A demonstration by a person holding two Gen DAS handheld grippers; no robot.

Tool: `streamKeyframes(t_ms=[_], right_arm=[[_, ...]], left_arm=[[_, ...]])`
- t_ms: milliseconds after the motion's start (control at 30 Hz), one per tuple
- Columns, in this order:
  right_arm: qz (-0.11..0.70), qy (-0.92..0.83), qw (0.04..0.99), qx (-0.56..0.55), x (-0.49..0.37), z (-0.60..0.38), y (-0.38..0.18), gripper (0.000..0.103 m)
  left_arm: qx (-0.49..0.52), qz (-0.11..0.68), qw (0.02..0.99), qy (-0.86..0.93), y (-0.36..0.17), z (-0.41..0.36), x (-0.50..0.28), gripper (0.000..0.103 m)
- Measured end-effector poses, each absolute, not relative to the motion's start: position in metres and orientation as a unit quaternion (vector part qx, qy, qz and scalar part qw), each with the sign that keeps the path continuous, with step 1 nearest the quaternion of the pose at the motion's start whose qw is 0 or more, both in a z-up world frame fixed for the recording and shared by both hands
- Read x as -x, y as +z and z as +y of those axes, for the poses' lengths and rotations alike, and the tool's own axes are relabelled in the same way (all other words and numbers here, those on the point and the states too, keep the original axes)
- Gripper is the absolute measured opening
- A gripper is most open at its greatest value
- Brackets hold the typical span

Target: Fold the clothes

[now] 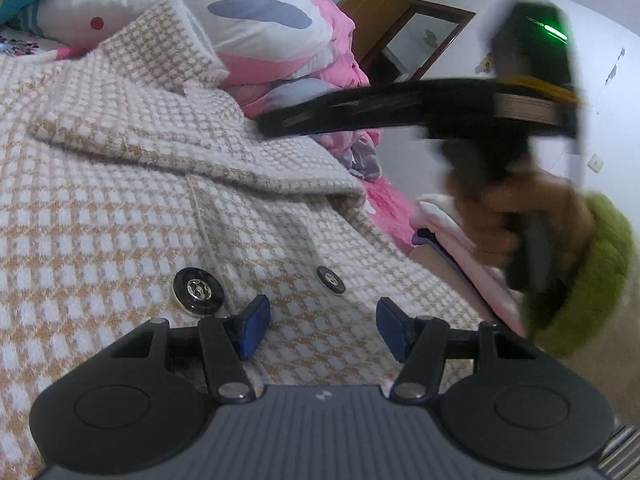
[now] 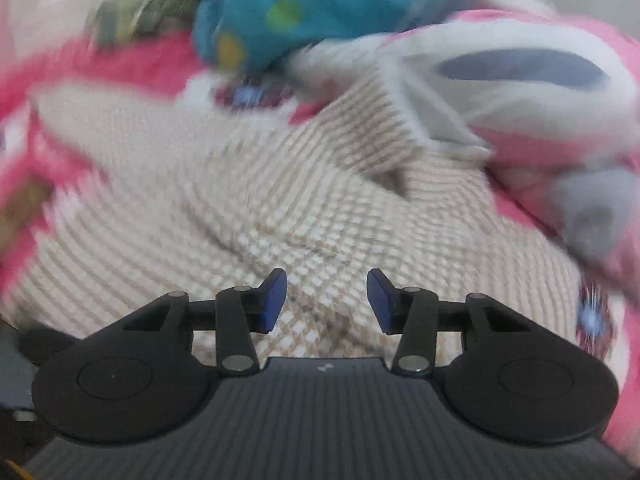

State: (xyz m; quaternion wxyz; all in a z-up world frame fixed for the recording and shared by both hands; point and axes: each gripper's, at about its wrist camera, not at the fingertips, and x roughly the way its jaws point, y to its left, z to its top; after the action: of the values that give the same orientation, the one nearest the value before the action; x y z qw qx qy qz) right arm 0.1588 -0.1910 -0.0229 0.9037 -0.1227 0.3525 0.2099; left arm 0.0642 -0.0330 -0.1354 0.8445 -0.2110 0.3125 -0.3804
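The left wrist camera sits low and close over a checked coat spread on a bed, looking forward past its own fingers toward the collar, a pink quilt and a wooden cabinet by the far wall. At its right edge it catches the other gripper, blurred, in a hand with a green cuff. The right wrist camera looks down at a steeper tilt on the same coat, near, its picture smeared. Both views share the coat's collar, the quilt and a blue cloth behind.
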Motion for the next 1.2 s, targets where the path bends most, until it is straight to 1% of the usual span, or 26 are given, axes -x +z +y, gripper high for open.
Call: streamKeyframes(t_ms=[67,133,233,333,400,500,600,633,733,833,1067,1133,1167,1200], right_arm=[[0.329,0.193,0.924,0.035,-0.137,-0.230,-0.001,0.052],[0.306,0.167,0.937,-0.010,-0.113,-0.262,0.010,0.052],[0.283,0.101,0.954,-0.021,-0.088,-0.295,0.009,0.052],[0.282,0.050,0.958,-0.018,-0.087,-0.309,-0.009,0.051],[0.279,0.024,0.960,-0.007,-0.092,-0.315,-0.022,0.050],[0.265,-0.010,0.964,0.014,-0.108,-0.320,-0.042,0.043],[0.263,-0.048,0.963,0.017,-0.122,-0.336,-0.060,0.039],[0.264,-0.059,0.963,0.015,-0.127,-0.342,-0.066,0.039],[0.276,-0.048,0.959,-0.048,-0.133,-0.365,-0.081,0.039],[0.287,-0.035,0.956,-0.043,-0.137,-0.369,-0.095,0.039],[0.303,0.009,0.952,0.036,-0.164,-0.351,-0.099,0.038],[0.327,-0.030,0.944,0.037,-0.180,-0.361,-0.109,0.038],[0.339,-0.049,0.939,0.024,-0.186,-0.374,-0.117,0.041],[0.342,-0.047,0.938,-0.008,-0.186,-0.387,-0.123,0.042]], left_arm=[[0.224,0.314,0.841,-0.381,-0.134,-0.030,-0.066,0.062],[0.240,0.315,0.839,-0.373,-0.130,-0.026,-0.068,0.062],[0.272,0.308,0.844,-0.344,-0.115,-0.013,-0.070,0.063],[0.305,0.295,0.856,-0.296,-0.091,0.008,-0.072,0.064],[0.305,0.292,0.872,-0.245,-0.075,0.018,-0.080,0.065],[0.256,0.303,0.907,-0.140,-0.053,0.021,-0.101,0.065],[0.208,0.312,0.926,-0.050,-0.048,0.018,-0.138,0.065],[0.196,0.320,0.926,-0.032,-0.051,0.017,-0.152,0.065],[0.176,0.350,0.920,0.001,-0.064,0.022,-0.187,0.069],[0.173,0.380,0.909,0.007,-0.081,0.024,-0.210,0.069],[0.117,0.371,0.921,0.025,-0.093,0.009,-0.213,0.068],[0.104,0.370,0.923,0.032,-0.094,0.005,-0.212,0.068],[0.101,0.368,0.924,0.032,-0.095,0.005,-0.213,0.068],[0.099,0.367,0.925,0.031,-0.095,0.005,-0.213,0.068]])
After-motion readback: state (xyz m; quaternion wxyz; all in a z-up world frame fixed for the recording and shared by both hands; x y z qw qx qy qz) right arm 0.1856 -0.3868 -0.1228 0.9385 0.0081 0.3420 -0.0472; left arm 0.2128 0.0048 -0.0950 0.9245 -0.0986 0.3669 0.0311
